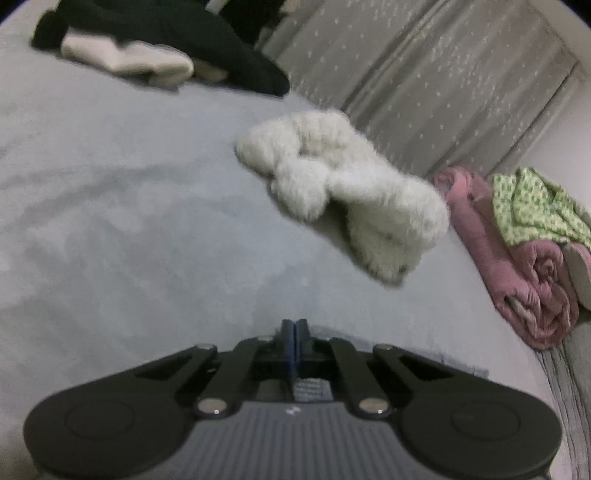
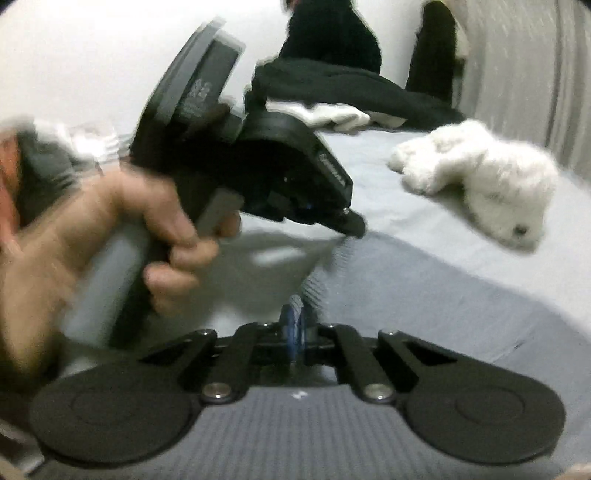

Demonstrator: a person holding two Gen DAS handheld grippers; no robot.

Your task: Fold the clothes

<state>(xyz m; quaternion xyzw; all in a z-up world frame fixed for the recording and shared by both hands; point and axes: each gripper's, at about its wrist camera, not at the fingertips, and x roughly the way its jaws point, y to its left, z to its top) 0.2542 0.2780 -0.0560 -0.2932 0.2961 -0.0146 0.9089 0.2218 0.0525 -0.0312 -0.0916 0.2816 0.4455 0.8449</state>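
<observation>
Both tongs clenched on grey garment [image 2: 406, 280]: left tongs [image 2: 347, 230] up-left of right tongs [image 2: 297, 314], edge stretched between.

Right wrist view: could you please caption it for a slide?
Both grippers, right and left, pinch a grey garment on the bed.

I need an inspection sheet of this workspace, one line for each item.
Surface: pale grey bed sheet, wrinkled.
Job's things: grey ribbed garment flat on the bed; its edge is lifted.
Clutter: white plush toy; black clothes over a white garment; pink blanket under a green patterned cloth.
Grippers: left gripper shut on the grey ribbed garment's edge; right gripper shut on it too.
Cables: nothing seen.
Surroundings: grey curtain with small dots.
</observation>
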